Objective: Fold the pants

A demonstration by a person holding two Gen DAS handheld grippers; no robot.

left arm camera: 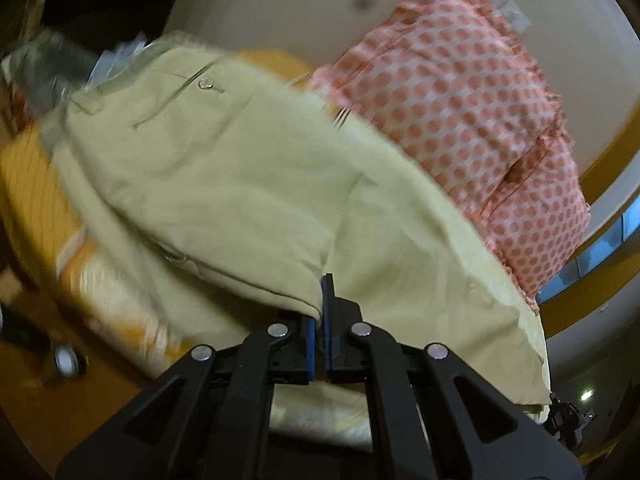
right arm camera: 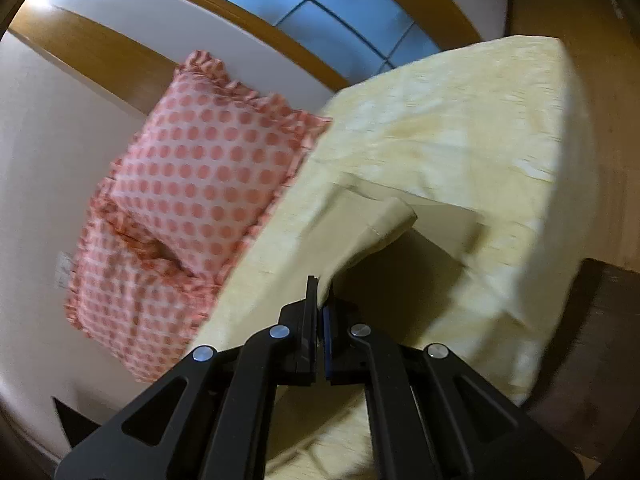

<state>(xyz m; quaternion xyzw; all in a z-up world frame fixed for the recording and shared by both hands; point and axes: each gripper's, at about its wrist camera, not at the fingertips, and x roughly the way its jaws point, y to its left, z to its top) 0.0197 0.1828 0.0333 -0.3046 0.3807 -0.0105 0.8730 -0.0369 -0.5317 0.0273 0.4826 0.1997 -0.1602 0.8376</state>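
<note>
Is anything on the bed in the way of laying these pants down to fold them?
Nothing visible blocks it. Both the left gripper and right gripper are shut on the pants. The polka-dot pillows sit off to the side against the wall, leaving open bed sheet ahead.

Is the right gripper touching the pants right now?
Touching. In the right wrist view the right gripper has its jaws closed on an edge of the pants, with the fabric running from between the fingertips up to a lifted fold.

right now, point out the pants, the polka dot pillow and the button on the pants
pants (left arm camera: 224, 184), left wrist view, on the broad flat seat panel
polka dot pillow (right arm camera: 200, 164), right wrist view, on the middle of its dotted face
button (left arm camera: 206, 84), left wrist view, on the button beside the back pocket slit
</note>
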